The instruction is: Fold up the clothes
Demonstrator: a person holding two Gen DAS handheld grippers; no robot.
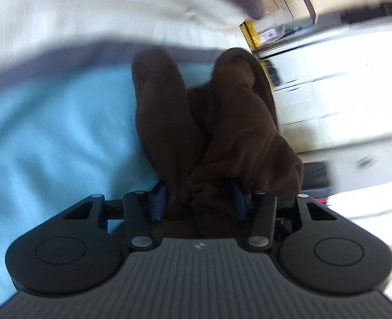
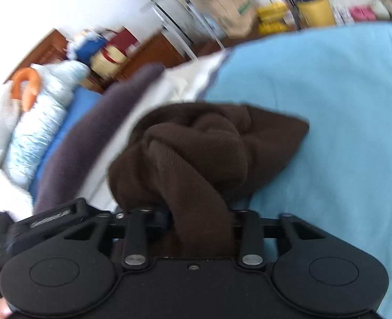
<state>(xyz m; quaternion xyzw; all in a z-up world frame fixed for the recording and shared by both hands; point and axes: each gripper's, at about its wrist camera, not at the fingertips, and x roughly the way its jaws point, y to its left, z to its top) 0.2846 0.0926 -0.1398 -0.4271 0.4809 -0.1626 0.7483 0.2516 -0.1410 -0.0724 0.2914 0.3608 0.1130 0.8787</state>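
A dark brown knit garment (image 1: 209, 133) fills the centre of the left wrist view, bunched in thick folds over a light blue sheet (image 1: 63, 133). My left gripper (image 1: 200, 202) is shut on the garment's near edge, and the cloth hides most of its blue pads. In the right wrist view the same brown garment (image 2: 196, 154) hangs in a crumpled bundle. My right gripper (image 2: 200, 218) is shut on a strip of it. Both views are blurred by motion.
The light blue sheet (image 2: 329, 133) covers the work surface. A dark grey cloth (image 2: 89, 138) and white fabric (image 2: 185, 79) lie at its left edge. Pale blue bedding (image 2: 44, 117), wooden furniture (image 2: 153, 53), shelves with yellow items (image 2: 273, 16) and white drawers (image 1: 342, 85) stand around.
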